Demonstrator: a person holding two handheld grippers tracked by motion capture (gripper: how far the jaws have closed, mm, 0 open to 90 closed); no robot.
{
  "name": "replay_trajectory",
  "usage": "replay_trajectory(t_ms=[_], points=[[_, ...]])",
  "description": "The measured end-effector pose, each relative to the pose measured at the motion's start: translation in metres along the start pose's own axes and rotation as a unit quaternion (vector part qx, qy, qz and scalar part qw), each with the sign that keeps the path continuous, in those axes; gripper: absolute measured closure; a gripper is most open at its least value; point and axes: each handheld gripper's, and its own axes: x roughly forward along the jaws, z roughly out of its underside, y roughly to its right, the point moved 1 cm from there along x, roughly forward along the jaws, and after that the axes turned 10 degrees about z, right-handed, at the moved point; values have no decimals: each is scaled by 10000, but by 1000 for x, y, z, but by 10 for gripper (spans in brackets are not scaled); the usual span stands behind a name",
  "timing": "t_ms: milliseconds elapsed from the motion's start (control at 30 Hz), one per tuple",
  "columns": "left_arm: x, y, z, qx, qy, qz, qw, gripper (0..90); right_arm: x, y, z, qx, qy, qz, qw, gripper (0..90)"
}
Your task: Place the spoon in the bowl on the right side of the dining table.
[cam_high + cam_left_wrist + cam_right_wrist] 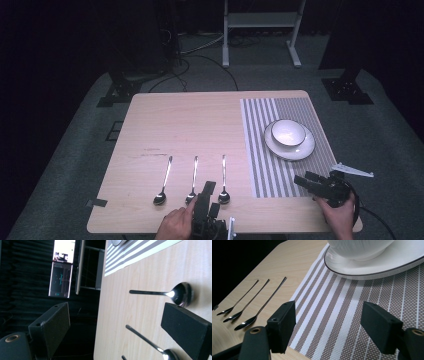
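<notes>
Three metal spoons lie side by side near the table's front edge: left spoon, middle spoon, right spoon. My left gripper is turned on its side just above the bowls of the middle and right spoons, open and holding nothing. Its own view shows the right spoon and middle spoon between the spread jaws. A white bowl sits on a white plate on a striped placemat. My right gripper hovers open over the placemat's front corner, short of the plate.
The wooden table has bare room across its left and back. A piece of dark tape is stuck near the front left corner. Stand legs and cables lie on the carpet beyond the table. The three spoons also lie left of the right gripper.
</notes>
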Motion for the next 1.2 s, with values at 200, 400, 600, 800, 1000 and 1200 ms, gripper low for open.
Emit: replay_trajectory(t_ms=[200, 400, 600, 800, 1000, 1200], points=[[-1, 10, -8, 32, 140, 92, 9999, 71, 0, -1, 0, 1, -8, -12, 10000, 272], [2, 15, -12, 12, 186, 208, 9996, 72, 1, -1, 0, -9, -6, -19, 10000, 272], [7, 24, -14, 58, 213, 338, 9992, 78, 1, -1, 1, -14, -20, -30, 10000, 272], [17, 30, -12, 62, 144, 454, 9988, 79, 2, -1, 2, -7, -25, -33, 10000, 272], [23, 34, -10, 39, 121, 514, 9986, 105, 2, -1, 2, 3, -33, -33, 10000, 272], [29, 38, -10, 58, 75, 537, 9985, 113, 2, -1, 2, 13, -18, -25, 10000, 272]])
